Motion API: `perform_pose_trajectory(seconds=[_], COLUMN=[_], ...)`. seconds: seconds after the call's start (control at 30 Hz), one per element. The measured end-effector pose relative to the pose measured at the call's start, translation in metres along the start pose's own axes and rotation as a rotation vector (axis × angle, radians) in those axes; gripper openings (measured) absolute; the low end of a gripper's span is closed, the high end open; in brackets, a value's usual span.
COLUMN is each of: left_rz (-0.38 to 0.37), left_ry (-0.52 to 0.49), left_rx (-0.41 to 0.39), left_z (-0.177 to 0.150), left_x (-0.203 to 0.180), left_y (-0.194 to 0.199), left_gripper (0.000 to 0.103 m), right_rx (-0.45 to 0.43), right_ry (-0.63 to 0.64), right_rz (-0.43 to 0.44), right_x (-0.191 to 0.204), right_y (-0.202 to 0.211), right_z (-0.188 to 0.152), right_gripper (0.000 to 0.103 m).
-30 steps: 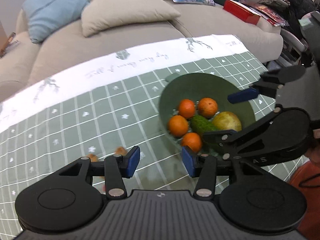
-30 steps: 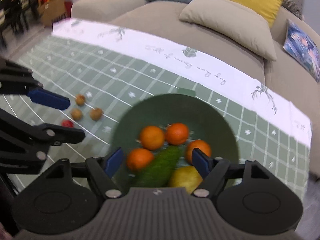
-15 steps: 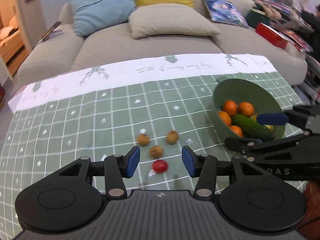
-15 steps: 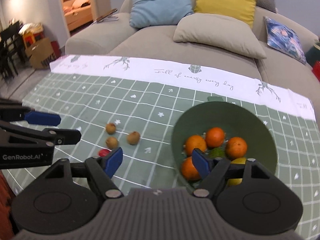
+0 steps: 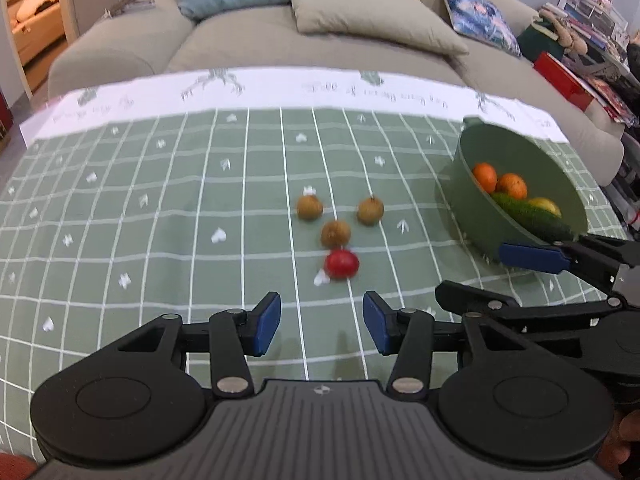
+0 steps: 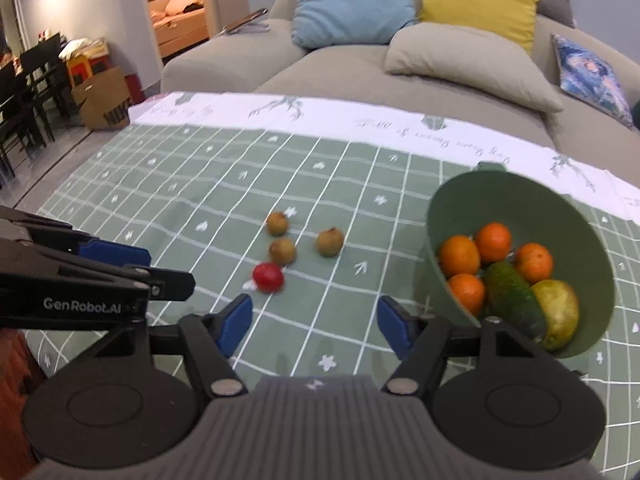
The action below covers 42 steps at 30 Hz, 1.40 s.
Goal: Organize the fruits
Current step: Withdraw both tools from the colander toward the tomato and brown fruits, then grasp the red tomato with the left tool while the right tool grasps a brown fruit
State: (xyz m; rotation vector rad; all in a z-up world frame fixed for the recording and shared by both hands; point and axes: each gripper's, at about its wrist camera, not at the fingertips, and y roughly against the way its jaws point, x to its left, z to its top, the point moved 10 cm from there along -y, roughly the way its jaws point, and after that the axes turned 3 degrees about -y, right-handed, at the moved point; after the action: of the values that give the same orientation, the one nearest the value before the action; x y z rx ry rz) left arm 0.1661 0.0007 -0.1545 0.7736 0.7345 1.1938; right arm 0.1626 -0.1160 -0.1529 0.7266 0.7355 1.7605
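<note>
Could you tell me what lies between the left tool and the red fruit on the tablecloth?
Nothing: in the left wrist view, only bare green checked tablecloth separates the open left tool from the red fruit.

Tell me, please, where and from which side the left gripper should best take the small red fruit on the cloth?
Probably across the red fruit's round middle, coming from the near side with the open left gripper. That side is free; a brown fruit sits almost against its far side, so a near approach avoids bumping it.
</note>
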Motion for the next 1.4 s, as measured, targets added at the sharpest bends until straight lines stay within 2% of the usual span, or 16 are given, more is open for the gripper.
perform_pose_trajectory(seconds=[0.13, 0.3, 0.4, 0.63, 0.8, 1.23, 1.4], left_rz=[-0.015, -0.044, -0.048, -0.091, -0.12, -0.098, -0.106], left_ry=[0.022, 0.044, 0.048, 0.118, 0.182, 0.186, 0.191], left_rx=[0.014, 0.025, 0.038, 0.077, 0.101, 0.14, 0.141], left_z=[-0.005, -0.003, -0.001, 0.006, 0.012, 0.018, 0.019], left_x=[0.003, 0.001, 0.0, 0.0, 0.001, -0.004, -0.001], left_y=[-0.008, -0.02, -0.029, -0.054, -0.07, -0.099, -0.101], left_gripper=[0.05, 0.043, 0.043, 0.043, 0.043, 0.043, 0.031], right_rx=[0.029, 0.054, 0.058, 0.079, 0.1, 0.119, 0.12], right_ry=[0.008, 0.013, 0.008, 0.019, 0.02, 0.017, 0.02], right_rz=[0.008, 0.003, 0.003, -0.001, 0.002, 0.008, 0.015], right_x=[0.001, 0.0, -0.003, -0.009, -0.013, -0.018, -0.017], right_y=[-0.012, -0.026, -0.035, -0.059, -0.074, -0.091, -0.094], right_z=[-0.007, -0.01, -0.007, -0.001, -0.003, -0.004, -0.002], right_gripper=[0.051, 0.046, 0.042, 0.022, 0.022, 0.022, 0.022])
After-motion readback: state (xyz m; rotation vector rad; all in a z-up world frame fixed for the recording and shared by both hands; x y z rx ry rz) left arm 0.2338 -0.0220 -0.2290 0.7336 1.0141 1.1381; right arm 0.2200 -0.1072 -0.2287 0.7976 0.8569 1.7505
